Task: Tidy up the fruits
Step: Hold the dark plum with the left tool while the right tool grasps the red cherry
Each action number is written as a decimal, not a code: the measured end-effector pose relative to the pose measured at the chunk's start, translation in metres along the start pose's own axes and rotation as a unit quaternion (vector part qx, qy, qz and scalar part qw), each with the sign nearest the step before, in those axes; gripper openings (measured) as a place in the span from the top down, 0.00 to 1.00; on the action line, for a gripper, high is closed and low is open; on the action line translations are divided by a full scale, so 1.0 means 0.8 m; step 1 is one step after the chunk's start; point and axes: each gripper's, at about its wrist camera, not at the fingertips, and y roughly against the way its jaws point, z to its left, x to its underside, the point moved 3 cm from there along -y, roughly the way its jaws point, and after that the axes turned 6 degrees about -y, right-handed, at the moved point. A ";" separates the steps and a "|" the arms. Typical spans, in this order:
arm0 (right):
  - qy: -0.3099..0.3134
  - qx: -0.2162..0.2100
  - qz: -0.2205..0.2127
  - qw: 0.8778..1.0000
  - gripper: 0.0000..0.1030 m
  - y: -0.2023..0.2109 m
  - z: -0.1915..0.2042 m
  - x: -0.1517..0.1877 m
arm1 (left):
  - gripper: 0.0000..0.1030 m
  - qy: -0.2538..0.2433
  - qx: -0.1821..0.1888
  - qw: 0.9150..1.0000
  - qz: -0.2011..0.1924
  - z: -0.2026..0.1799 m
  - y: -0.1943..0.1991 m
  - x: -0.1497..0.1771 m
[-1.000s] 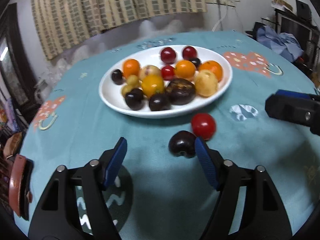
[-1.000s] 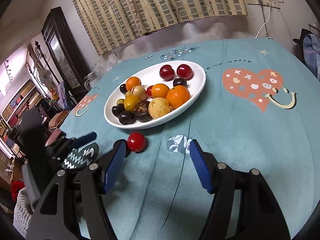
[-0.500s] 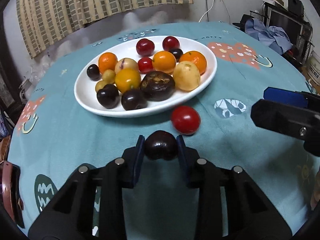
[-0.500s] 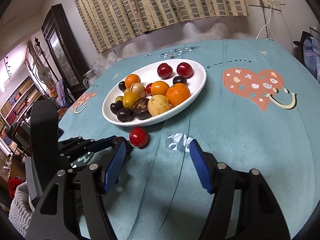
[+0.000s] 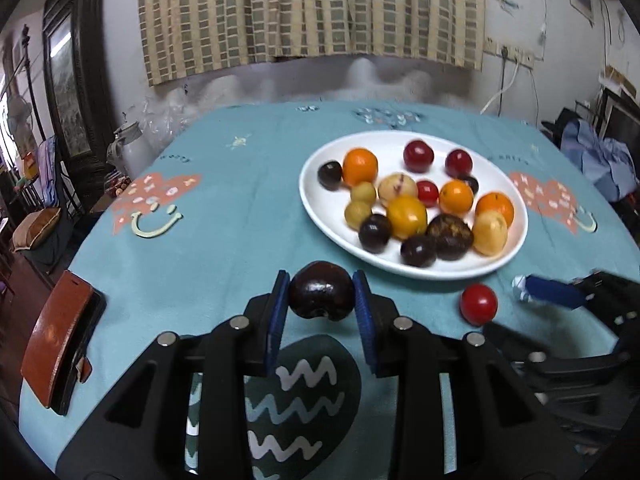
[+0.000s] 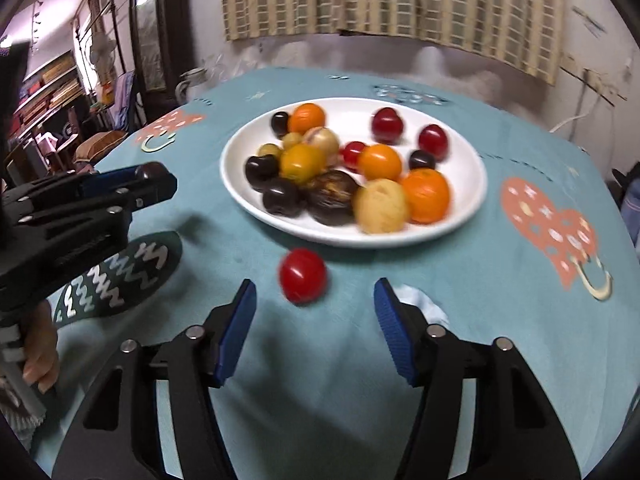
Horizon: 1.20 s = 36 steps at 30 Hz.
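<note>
On the round table (image 5: 224,216), under its teal cloth, a white oval plate (image 5: 516,248) sits toward the far right side, heaped with oranges, yellow fruits, red ones and dark plums. A brown wallet (image 5: 56,344) lies at the table's near left edge. Above the near edge the left gripper (image 5: 320,300) is clamped on a dark plum (image 5: 321,296), its blue pads pressing both sides, the fruit lifted off the cloth in front of the plate. The right gripper (image 6: 316,312) hangs with its jaws spread wide and nothing between them. A red fruit (image 6: 303,276) lies on the cloth just in front of the plate's near rim, just beyond the right gripper's fingertips.
</note>
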 end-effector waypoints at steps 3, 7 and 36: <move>0.000 -0.004 0.012 1.000 0.50 -0.015 0.000 0.002 | 0.68 0.001 -0.001 1.000 -0.015 0.002 0.015 -0.003; -0.023 -0.021 0.022 0.999 0.60 -0.024 -0.010 0.001 | 0.68 0.000 0.002 1.000 -0.026 0.000 0.023 -0.007; -0.039 -0.027 -0.054 0.997 0.72 0.048 -0.042 -0.038 | 0.68 -0.043 -0.038 0.994 -0.093 -0.024 0.054 -0.029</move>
